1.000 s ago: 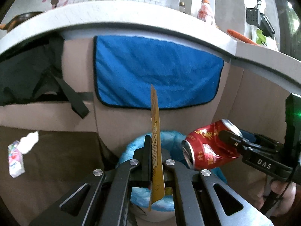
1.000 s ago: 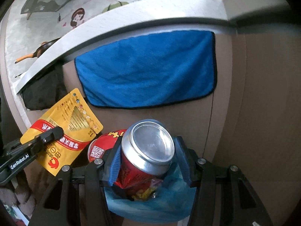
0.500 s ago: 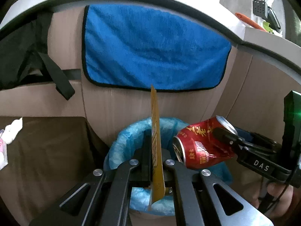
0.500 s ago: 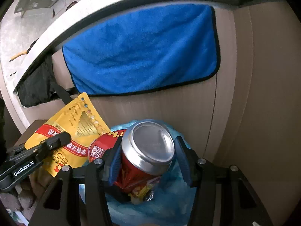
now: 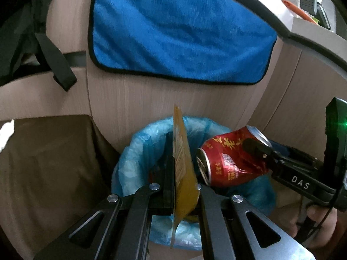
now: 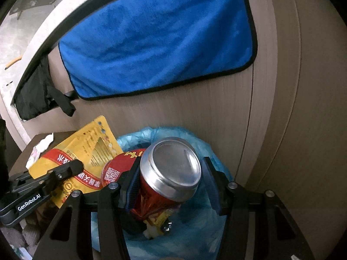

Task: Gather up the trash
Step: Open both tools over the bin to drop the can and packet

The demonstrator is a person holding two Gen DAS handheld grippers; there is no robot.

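My left gripper (image 5: 181, 171) is shut on a yellow snack packet (image 5: 183, 173), held edge-on over the bin; the packet's printed face shows in the right wrist view (image 6: 86, 156). My right gripper (image 6: 170, 173) is shut on a crushed red drink can (image 6: 167, 177), also seen at right in the left wrist view (image 5: 229, 160). Both hang just above a bin lined with a light blue bag (image 5: 138, 149), which shows below the can (image 6: 195, 234) with some trash inside.
A blue towel (image 5: 180, 34) hangs on the wooden cabinet front (image 5: 134, 99) behind the bin. A dark brown stool or low table (image 5: 49, 162) stands left of the bin, with white wrappers (image 6: 41, 147) on it. Black fabric (image 6: 32, 99) hangs at left.
Both grippers have moved down and forward toward the bin, so the blue bag's opening now lies under the packet and the can. Both grips are unchanged.
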